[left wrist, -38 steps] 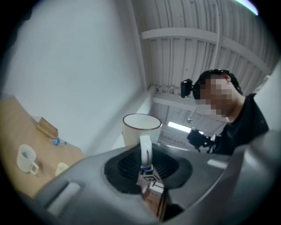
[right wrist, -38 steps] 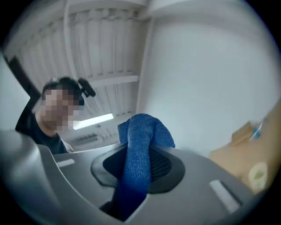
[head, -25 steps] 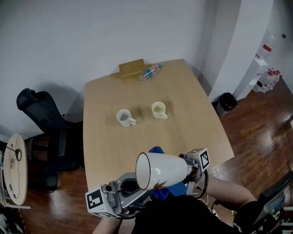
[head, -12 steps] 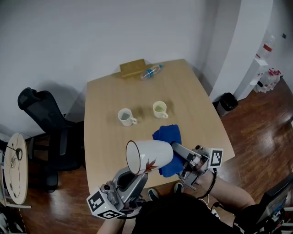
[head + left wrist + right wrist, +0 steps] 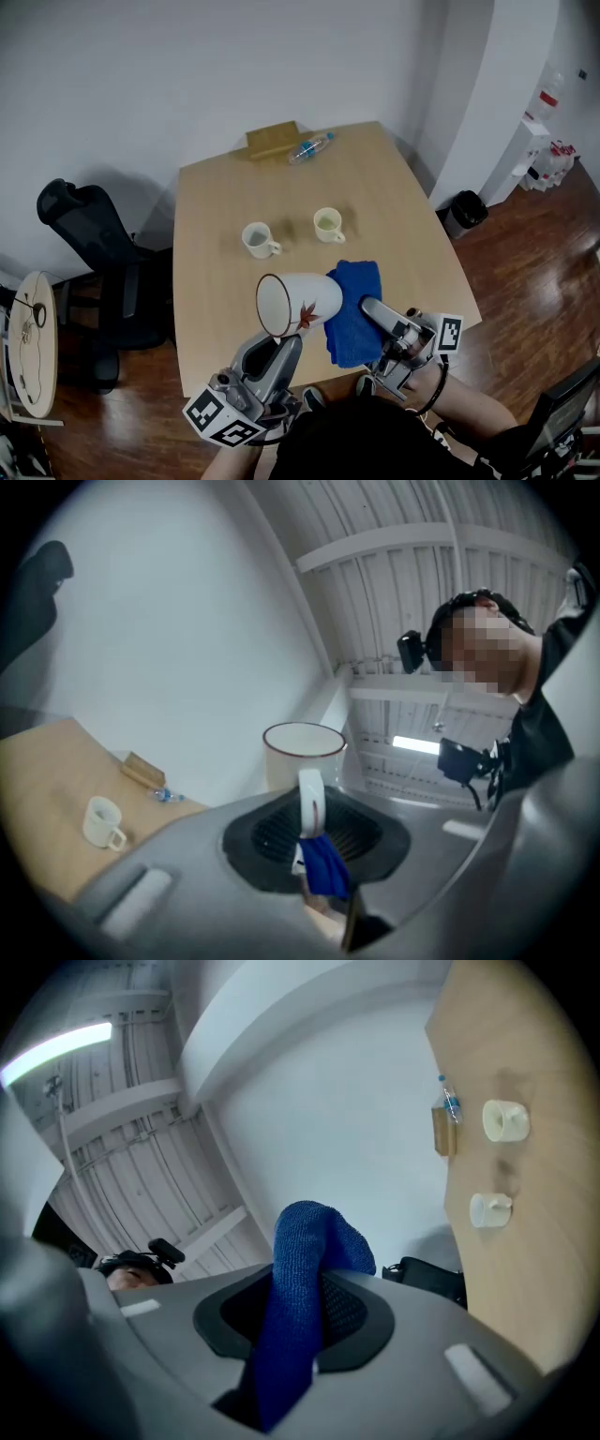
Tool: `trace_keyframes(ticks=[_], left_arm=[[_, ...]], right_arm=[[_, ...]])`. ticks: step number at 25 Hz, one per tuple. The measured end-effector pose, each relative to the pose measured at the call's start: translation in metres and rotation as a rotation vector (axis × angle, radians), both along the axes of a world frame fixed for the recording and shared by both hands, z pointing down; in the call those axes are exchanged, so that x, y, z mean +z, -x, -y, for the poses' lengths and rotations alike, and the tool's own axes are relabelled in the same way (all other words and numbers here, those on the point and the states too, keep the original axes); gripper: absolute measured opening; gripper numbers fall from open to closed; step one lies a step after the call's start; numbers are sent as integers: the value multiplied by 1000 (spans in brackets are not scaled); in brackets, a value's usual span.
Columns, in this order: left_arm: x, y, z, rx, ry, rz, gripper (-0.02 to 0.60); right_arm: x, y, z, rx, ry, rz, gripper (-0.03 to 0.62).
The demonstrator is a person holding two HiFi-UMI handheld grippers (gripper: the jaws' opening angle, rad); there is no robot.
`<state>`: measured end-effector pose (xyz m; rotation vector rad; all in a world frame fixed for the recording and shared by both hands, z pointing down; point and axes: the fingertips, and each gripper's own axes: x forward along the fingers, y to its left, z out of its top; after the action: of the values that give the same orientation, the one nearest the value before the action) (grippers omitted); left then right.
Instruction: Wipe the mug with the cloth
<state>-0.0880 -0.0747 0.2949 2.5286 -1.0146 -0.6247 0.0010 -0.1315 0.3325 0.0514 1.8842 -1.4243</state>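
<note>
both clamped: left gripper (image 5: 279,341) on mug (image 5: 302,300) handle, right gripper (image 5: 368,308) on cloth (image 5: 354,314). cloth has swung from beneath mug to its side; wiping looks underway.

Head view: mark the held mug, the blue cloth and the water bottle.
held mug (image 5: 314,292), head view, its white side wall
blue cloth (image 5: 354,305), head view, middle of the fabric
water bottle (image 5: 307,148), head view, middle of its body

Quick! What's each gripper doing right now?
Left gripper: jaws closed on the mug by its handle.
Right gripper: jaws closed on the blue cloth.
</note>
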Motion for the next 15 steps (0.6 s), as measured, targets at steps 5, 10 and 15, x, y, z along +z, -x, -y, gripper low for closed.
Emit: trace_keyframes(ticks=[5,10,15], left_arm=[[9,-12,-13,58,19,-3,63],[4,-2,-10,25,25,-93,63],[11,-4,-6,22,28,-26,63]], right_arm=[[-2,-4,20,59,-10,-17,106],[34,8,13,15,103,-34,104],[36,21,-3,-32,104,-42,104]])
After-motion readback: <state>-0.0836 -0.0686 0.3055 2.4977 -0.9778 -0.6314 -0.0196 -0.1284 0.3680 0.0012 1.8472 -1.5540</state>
